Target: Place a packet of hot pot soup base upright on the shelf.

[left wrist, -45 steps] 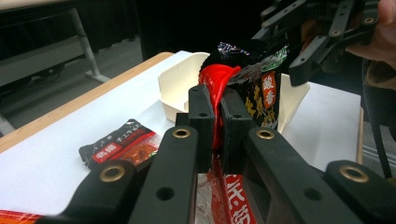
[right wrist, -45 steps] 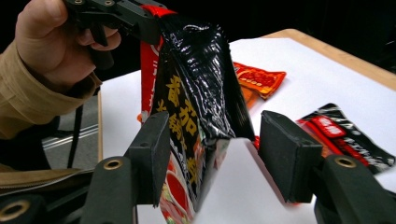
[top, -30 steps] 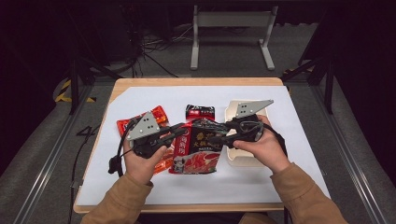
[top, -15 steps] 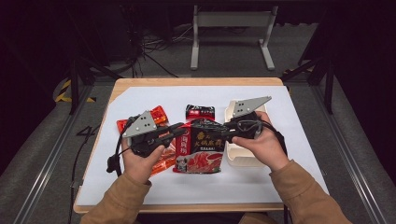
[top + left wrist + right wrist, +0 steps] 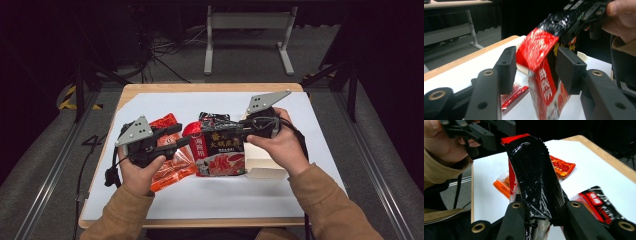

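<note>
The black and red packet [image 5: 222, 150] hangs upright above the middle of the bench [image 5: 300, 107], its glossy front printed with pale characters and a red picture of food, its top edge crimped, its film creased and shiny. The right tongs [image 5: 239, 131] reach in level from the right and clamp its black upper edge; in the right gripper view the packet [image 5: 534, 182] sits squeezed between the two black jaws, which have just been closing. The left tongs [image 5: 182, 136] point toward the packet's red left edge, and their jaws have just been opening: in the left gripper view the pads [image 5: 506, 67] stand clear on either side of the red corner [image 5: 536, 51], apart from it. Both forearms come in low in tan sleeves, hands wrapped round the handles. An orange packet [image 5: 170, 165] lies flat below the left tongs, a pale box [image 5: 262, 167] under the right hand [image 5: 280, 145], and another dark packet [image 5: 214, 117] lies behind.
</note>
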`<move>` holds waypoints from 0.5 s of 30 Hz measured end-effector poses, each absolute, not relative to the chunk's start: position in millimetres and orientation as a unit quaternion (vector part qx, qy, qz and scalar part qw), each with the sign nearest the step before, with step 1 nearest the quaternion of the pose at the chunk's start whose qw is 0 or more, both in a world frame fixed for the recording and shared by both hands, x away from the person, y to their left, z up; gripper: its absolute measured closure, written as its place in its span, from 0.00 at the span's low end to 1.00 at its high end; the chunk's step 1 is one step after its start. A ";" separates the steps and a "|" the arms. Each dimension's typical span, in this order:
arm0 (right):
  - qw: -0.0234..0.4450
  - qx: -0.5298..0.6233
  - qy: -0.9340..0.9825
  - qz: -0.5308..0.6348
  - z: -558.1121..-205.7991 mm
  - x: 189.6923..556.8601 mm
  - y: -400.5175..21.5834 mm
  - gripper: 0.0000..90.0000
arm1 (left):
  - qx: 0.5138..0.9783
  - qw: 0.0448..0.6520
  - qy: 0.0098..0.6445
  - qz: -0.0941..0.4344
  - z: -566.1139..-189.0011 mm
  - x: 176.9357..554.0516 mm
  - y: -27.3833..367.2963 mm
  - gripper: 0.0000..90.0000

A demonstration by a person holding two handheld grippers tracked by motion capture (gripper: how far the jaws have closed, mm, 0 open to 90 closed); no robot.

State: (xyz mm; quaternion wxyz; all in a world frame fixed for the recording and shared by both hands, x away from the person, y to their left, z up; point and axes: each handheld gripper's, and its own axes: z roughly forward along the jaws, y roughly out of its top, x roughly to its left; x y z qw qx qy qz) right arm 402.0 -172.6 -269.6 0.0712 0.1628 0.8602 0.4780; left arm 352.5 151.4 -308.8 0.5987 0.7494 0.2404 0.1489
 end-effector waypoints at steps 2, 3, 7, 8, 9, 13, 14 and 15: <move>0.076 0.162 0.858 0.481 -264.2 403.2 -174.3 0.86 | 0.749 0.597 0.245 0.152 -308.6 353.2 153.5 0.54; 0.079 0.162 0.856 0.484 -261.4 403.6 -175.4 0.86 | 0.749 0.595 0.250 0.153 -308.9 354.1 154.5 0.52; 0.086 0.162 0.849 0.495 -251.8 405.8 -179.7 0.86 | 0.753 0.584 0.260 0.156 -310.7 357.3 156.5 0.47; 0.088 0.163 0.847 0.498 -248.7 406.8 -181.4 0.86 | 0.754 0.579 0.264 0.163 -311.1 357.6 158.0 0.46; 0.093 0.164 0.846 0.499 -245.2 408.4 -183.5 0.86 | 0.754 0.576 0.266 0.170 -310.9 357.9 159.6 0.44; 0.104 0.166 0.846 0.497 -239.1 412.1 -187.7 0.86 | 0.754 0.572 0.274 0.170 -311.6 360.1 165.7 0.42; 0.110 0.166 0.846 0.494 -236.9 414.0 -189.7 0.86 | 0.754 0.571 0.278 0.171 -312.2 361.0 167.1 0.42; 0.115 0.167 0.846 0.493 -235.5 415.7 -191.3 0.86 | 0.754 0.569 0.280 0.173 -312.7 362.1 168.5 0.41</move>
